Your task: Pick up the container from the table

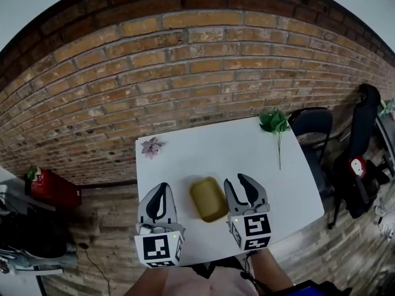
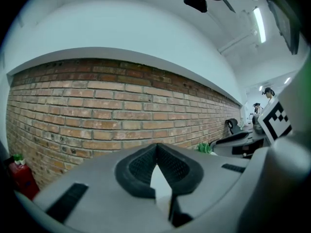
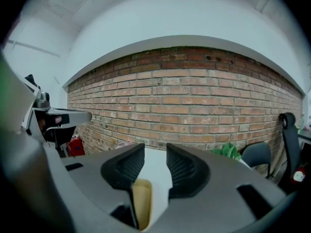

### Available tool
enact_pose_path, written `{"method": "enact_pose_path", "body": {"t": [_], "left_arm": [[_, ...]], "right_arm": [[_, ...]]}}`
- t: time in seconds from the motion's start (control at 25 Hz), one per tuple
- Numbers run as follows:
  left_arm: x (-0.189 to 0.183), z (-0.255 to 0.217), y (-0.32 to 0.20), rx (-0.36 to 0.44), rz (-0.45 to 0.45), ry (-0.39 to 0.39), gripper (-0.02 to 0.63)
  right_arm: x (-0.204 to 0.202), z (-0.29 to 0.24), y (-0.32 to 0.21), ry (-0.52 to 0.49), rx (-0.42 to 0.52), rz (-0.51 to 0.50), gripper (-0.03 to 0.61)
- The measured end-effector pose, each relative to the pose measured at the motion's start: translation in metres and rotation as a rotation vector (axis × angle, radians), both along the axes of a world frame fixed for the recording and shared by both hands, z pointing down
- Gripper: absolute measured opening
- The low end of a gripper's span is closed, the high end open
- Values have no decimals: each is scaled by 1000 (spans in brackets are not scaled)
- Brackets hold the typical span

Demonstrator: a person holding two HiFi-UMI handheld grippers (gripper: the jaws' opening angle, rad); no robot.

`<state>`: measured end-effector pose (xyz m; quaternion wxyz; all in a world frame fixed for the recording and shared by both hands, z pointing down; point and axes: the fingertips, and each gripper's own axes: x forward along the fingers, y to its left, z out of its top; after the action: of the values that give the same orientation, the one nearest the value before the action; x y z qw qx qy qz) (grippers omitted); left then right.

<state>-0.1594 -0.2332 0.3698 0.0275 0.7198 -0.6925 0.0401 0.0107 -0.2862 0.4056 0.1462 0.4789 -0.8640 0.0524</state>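
Left gripper (image 1: 163, 190) is sitting over the near-left part of the table, pointing level and away from the person toward the wall. Its jaws are pressing together at the tips, with nothing between them. Right gripper (image 1: 239, 182) is sitting just right of the container, also aiming at the wall and tipping slightly down. Its jaws are standing spread apart. In the right gripper view the container's edge is showing low in the gap by the left jaw, and the pads are not touching it. Both forearms are coming in from the bottom edge of the head view.

The white table (image 1: 216, 147) is standing against a brick wall (image 1: 185, 73), with wood-look floor around it. Going left to right:
- a red object (image 1: 52, 190) is sitting on the floor far left
- a purple leaf (image 1: 151, 147) is lying at the table's far-left corner
- a green sprig (image 1: 276, 125) is lying at the far-right corner
- a dark chair (image 1: 311, 128) is standing past the right edge
- a black bag (image 1: 358, 159) is hanging further right

The container (image 1: 208, 199), olive-yellow and a rounded rectangle, is lying flat on the near half of the table. It is lying between the two grippers, closer to the right one. Its long axis is running from the person toward the wall, with the near end swinging slightly right.
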Motion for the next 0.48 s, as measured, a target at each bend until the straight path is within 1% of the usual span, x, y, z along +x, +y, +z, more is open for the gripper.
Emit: {"method": "enact_pose_path", "body": {"t": [0.24, 0.48], "left_arm": [[1, 33, -9, -71, -34, 20, 9], [2, 71, -7, -175, -75, 38, 9]], "right_arm": [[-4, 43, -12, 33, -96, -51, 143], [-2, 98, -6, 66, -229, -97, 141]]}}
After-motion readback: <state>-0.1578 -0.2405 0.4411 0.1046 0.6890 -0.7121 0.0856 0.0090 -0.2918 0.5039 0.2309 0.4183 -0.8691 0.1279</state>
